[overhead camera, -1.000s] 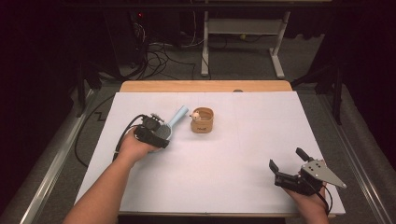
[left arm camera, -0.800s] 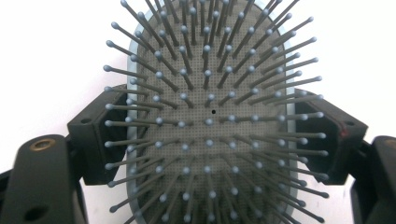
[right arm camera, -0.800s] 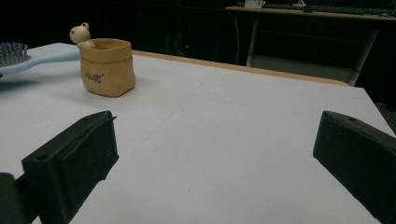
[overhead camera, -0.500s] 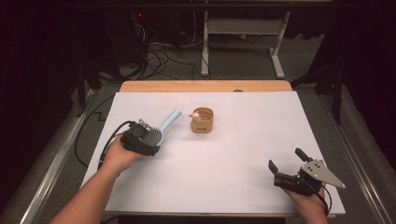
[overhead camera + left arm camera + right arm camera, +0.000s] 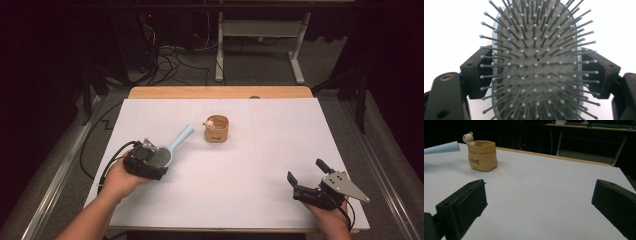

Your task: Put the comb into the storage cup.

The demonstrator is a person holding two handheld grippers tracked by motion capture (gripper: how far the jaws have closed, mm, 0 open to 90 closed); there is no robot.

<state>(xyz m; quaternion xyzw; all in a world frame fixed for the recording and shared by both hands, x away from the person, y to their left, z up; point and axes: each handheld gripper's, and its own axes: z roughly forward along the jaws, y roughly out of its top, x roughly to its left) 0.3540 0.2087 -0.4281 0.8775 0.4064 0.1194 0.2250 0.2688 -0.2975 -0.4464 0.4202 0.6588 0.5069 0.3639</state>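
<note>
A light-blue hairbrush [image 5: 179,138] is held by its head in my left gripper [image 5: 148,163], near the table's left side, handle pointing toward the far right. In the left gripper view the brush's bristled pad [image 5: 536,62] faces the camera, with the black jaws of the left gripper [image 5: 537,73] pressed on both of its edges. A tan sack-shaped pot [image 5: 216,129] with a small figure on its rim stands mid-table. My right gripper [image 5: 305,172] rests open at the front right, holding nothing. In the right gripper view, the right gripper [image 5: 541,202] has wide-apart jaws, with the pot [image 5: 482,156] and brush handle [image 5: 441,148] beyond.
The white table sheet [image 5: 235,170] ends at a wooden strip [image 5: 220,92] on the far side. Cables [image 5: 165,60] and a white metal stand [image 5: 257,30] sit on the dark floor beyond. Metal rails run along both table sides.
My left gripper has drawn the hairbrush back toward the person and a little left, away from the pot. The right gripper has stayed put.
</note>
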